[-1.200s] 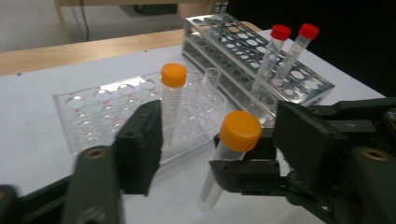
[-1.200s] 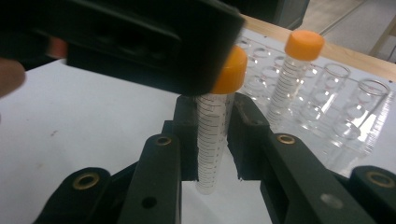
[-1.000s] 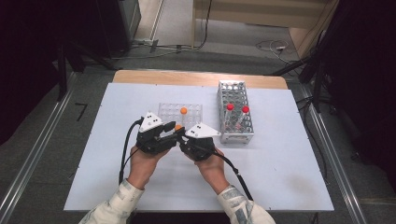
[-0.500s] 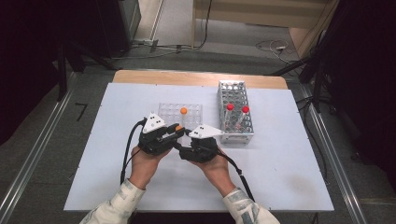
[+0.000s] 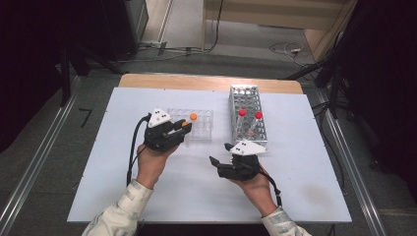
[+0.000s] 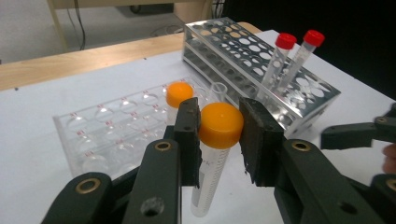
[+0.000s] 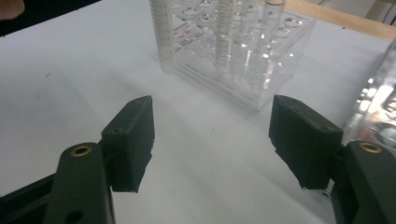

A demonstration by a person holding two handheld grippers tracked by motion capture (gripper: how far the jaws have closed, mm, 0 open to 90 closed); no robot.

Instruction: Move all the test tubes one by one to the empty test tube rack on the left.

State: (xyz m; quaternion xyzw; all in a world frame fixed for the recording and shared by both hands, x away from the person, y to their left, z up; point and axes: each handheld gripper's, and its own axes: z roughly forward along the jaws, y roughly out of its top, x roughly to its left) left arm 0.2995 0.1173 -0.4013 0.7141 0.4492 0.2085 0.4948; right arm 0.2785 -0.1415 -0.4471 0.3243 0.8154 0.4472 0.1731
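My left gripper (image 5: 185,130) (image 6: 219,140) is shut on an orange-capped tube (image 5: 186,124) (image 6: 220,124), held upright by its cap just in front of the clear plastic rack (image 5: 202,129) (image 6: 107,135). A second orange-capped tube (image 5: 193,117) (image 6: 179,93) stands in that rack, beside an uncapped tube (image 6: 218,88). Right of it, a metal rack (image 5: 248,101) (image 6: 243,51) holds two red-capped tubes (image 5: 242,112) (image 6: 285,41). My right gripper (image 5: 220,154) (image 7: 215,140) is open and holds nothing, low over the white table, facing the clear rack (image 7: 243,56).
The white table top (image 5: 123,191) has bare room to the left, right and front. Its wooden edge (image 5: 206,82) runs along the back. The metal rack's corner (image 7: 383,107) is close on the right gripper's right. Cables trail from both grippers.
The two grippers were together at the tube. My right gripper has pulled away to the right and toward the person and stands open. The left still holds the tube by the clear rack.
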